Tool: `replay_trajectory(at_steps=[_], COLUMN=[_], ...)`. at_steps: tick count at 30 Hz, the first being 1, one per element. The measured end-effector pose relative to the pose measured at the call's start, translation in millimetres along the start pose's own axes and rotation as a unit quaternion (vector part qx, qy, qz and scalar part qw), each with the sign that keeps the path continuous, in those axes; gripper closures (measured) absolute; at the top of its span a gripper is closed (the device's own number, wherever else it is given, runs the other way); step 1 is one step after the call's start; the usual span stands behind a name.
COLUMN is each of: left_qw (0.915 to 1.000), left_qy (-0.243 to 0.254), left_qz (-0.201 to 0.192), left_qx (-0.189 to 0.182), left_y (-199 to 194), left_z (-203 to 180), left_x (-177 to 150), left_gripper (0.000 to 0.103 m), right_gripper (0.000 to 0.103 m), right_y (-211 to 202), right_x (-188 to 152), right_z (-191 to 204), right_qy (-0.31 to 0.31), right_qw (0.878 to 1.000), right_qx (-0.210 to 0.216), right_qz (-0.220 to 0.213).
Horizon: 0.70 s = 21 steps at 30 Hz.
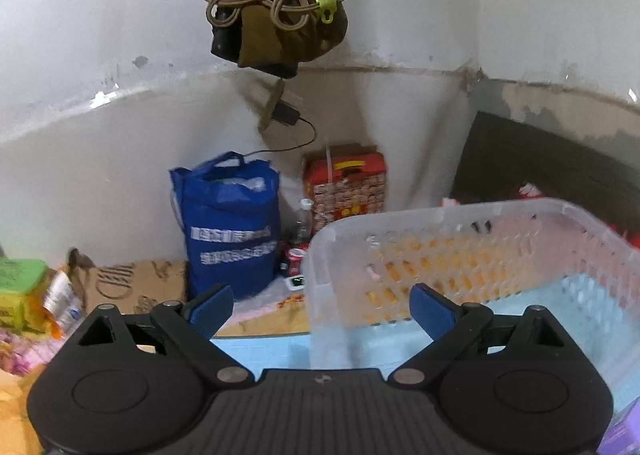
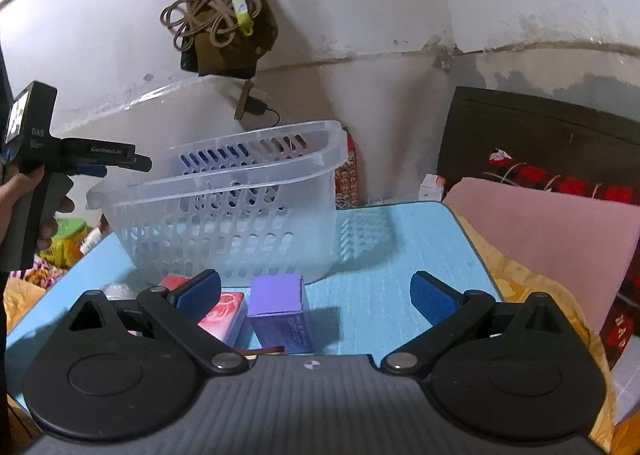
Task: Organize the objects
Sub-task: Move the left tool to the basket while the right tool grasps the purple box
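A translucent plastic basket [image 2: 224, 211] stands on the light-blue table [image 2: 400, 255]. In front of it lie a purple box [image 2: 280, 307], a pink-red box [image 2: 222, 313] and another red item [image 2: 174, 281]. My right gripper [image 2: 316, 299] hovers open just above these boxes, with the purple box between its blue pads and untouched. My left gripper [image 1: 322, 309] is open with nothing in it and faces the basket's [image 1: 440, 255] near-left corner. In the right wrist view a hand holds the left gripper [image 2: 138, 165] beside the basket's left rim.
A blue bag [image 1: 230, 223], a red carton [image 1: 346, 187] and a cardboard box [image 1: 132, 283] stand on the floor by the wall. A brown bag with coiled cords [image 1: 272, 15] hangs above. A pink cushion [image 2: 540, 235] lies right of the table.
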<state>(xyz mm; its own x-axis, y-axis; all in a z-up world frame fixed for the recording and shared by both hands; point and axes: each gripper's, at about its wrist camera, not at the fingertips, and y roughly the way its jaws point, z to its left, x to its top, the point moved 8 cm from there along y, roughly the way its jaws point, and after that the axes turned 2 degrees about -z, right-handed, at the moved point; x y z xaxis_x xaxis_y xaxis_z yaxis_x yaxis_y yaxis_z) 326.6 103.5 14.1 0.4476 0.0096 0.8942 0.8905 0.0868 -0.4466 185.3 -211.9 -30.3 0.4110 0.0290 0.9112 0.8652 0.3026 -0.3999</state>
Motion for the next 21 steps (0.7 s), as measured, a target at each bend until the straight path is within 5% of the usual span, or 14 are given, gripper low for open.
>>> replay_trajectory(at_steps=[2, 7, 13, 17, 21], left_qw=[0.9999, 0.9996, 0.9996, 0.9995, 0.9995], left_qy=[0.000, -0.007, 0.000, 0.005, 0.006], left_qz=[0.000, 0.028, 0.023, 0.021, 0.018], left_qx=[0.013, 0.001, -0.018, -0.023, -0.026], left_y=[0, 11, 9, 9, 9], left_z=[5, 13, 2, -2, -2], left_x=[-2, -17, -17, -19, -20], left_gripper=[0.013, 0.049, 0.075, 0.079, 0.079], right_gripper=[0.000, 0.004, 0.013, 0.019, 0.043], right_y=[1, 15, 34, 47, 58], right_x=[2, -6, -8, -11, -21], right_z=[3, 14, 15, 18, 21], right_qy=[0.002, -0.024, -0.041, -0.051, -0.065], right_qw=[1.000, 0.999, 0.997, 0.995, 0.990], right_qx=[0.006, 0.009, -0.009, -0.008, -0.011], right_qz=[-0.004, 0.028, 0.063, 0.091, 0.123])
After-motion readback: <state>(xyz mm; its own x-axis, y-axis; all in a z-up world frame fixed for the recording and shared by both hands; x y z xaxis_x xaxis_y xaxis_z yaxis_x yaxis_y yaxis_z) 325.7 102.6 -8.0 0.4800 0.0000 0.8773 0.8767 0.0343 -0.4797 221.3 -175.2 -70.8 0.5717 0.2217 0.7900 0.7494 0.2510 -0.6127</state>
